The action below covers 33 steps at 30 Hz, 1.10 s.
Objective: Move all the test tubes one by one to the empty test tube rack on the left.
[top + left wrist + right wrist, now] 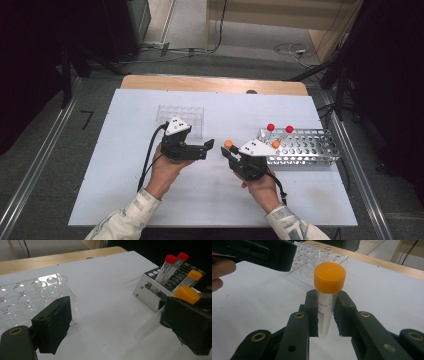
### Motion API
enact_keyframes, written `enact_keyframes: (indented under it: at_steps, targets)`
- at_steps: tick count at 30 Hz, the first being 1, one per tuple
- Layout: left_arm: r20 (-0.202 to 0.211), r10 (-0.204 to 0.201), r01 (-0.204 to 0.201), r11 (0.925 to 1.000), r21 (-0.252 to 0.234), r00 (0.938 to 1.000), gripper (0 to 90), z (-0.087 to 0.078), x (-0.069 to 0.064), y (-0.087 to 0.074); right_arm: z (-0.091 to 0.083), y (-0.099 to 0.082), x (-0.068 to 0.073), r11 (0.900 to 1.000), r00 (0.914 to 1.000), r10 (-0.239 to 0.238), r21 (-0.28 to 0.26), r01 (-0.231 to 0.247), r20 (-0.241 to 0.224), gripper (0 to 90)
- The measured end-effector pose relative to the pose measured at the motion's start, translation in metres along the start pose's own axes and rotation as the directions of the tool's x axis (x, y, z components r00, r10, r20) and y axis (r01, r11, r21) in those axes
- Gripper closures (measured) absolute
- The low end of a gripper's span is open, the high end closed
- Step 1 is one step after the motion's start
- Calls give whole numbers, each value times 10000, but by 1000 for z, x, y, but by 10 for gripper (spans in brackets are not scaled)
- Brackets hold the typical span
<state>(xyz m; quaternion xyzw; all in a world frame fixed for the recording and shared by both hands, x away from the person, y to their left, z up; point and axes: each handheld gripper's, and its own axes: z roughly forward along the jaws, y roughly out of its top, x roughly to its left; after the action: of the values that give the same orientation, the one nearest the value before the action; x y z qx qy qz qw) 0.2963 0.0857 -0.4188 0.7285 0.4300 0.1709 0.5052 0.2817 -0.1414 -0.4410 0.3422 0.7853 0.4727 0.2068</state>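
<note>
My right gripper (pixel 229 152) (pixel 328 298) is shut on a clear tube with an orange cap (pixel 228 144) (pixel 329 277) (pixel 186 293). The pads clamp it just below the cap, and it hangs above the white table, left of the metal rack (pixel 305 150) (pixel 147 293). My left gripper (pixel 206 148) (pixel 120 327) points right toward that tube, open with nothing between its jaws. In the left gripper view the tube slants just behind the right-hand jaw. The metal rack holds two red-capped tubes (pixel 270 128) (pixel 170 260) and one orange-capped tube (pixel 275 144) (pixel 194 275).
A clear plastic well rack (pixel 182 117) (pixel 25 295) (pixel 312 262) stands just beyond the left gripper. The white sheet (pixel 210 200) covers a wooden table. Cables and dark stands lie on the floor around it.
</note>
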Motion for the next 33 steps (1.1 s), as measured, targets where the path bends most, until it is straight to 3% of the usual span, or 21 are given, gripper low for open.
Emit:
enact_keyframes:
  at_steps: [8, 18, 27, 33]
  targets:
    - [132, 347, -346, 9994, -56, 9993, 77, -3, -11, 3, 22, 8, 9, 9998, 9999, -114, 149, 115, -62, 719]
    - [387, 772, -772, 9970, 1, 9963, 353, -6, -12, 2, 34, 13, 24, 9995, 9989, -224, 203, 233, -408, 718]
    - [526, 852, -856, 9963, 47, 9950, 548, -5, -10, 1, 35, 15, 28, 9994, 9981, -296, 141, 304, -534, 718]
    - [588, 840, -850, 9963, 144, 9947, 584, -4, -10, 1, 36, 16, 29, 9995, 9981, -278, 141, 286, -545, 718]
